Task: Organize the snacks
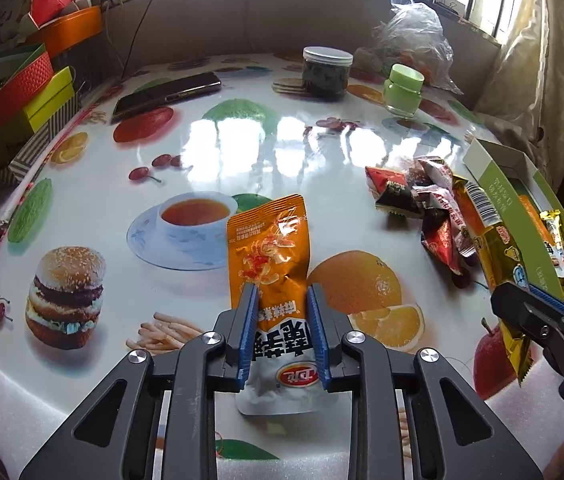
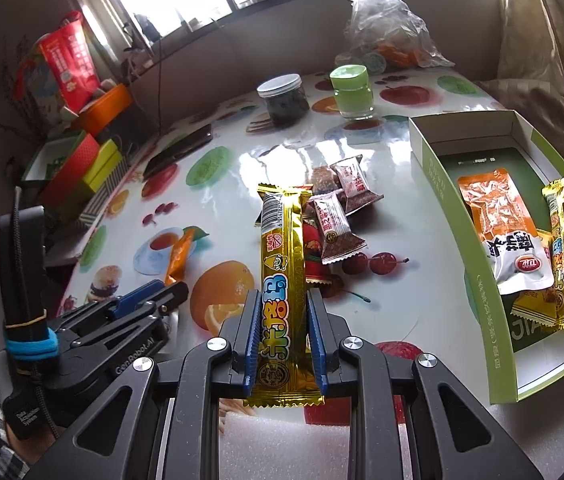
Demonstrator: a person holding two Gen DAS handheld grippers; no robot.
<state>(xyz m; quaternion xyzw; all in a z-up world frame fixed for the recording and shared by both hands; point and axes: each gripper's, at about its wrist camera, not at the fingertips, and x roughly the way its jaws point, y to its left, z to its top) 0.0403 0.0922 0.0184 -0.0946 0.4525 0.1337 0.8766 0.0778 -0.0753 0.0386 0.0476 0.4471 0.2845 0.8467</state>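
Left claw point(image 1: 282, 294) narrow, blue pads either side of the orange-and-white pouch point(image 1: 272, 264), gripping its lower half; the pouch stands up out of the jaws, printed face to the camera, top end tipped away toward the far edge of the desk point(image 1: 250, 136). In the right wrist view the same pouch shows edge-on and looks clear of the desk surface, so the grip appears to be carrying it, not just pinning it. Right claw point(image 2: 283, 300) nearly closed on a gold snack bar point(image 2: 282, 264), taken across its lower third so the long barcode end juts forward, free to be laid down first. Just beyond that bar, near the middle of the desk, lies a loose heap of small wrapped snacks point(image 2: 335, 216), unsorted. Toward the right edge of the desk sits the green open box point(image 2: 477, 280), its near wall beside the right claw; inside already lie a matching orange-and-white pouch point(image 2: 505, 232), another gold bar point(image 2: 561, 248) and some yellow packets, each sort lying against its like. Judgement: the box is the collecting place, each claw holds one item to match what is in there, and the heap is what remains. Far edge holds a dark-filled jar point(image 1: 326, 72), a green jar point(image 1: 401, 90), a clear plastic bag point(image 1: 413, 36); a phone point(image 1: 166, 94) lies toward the left far corner, none of it in the way.
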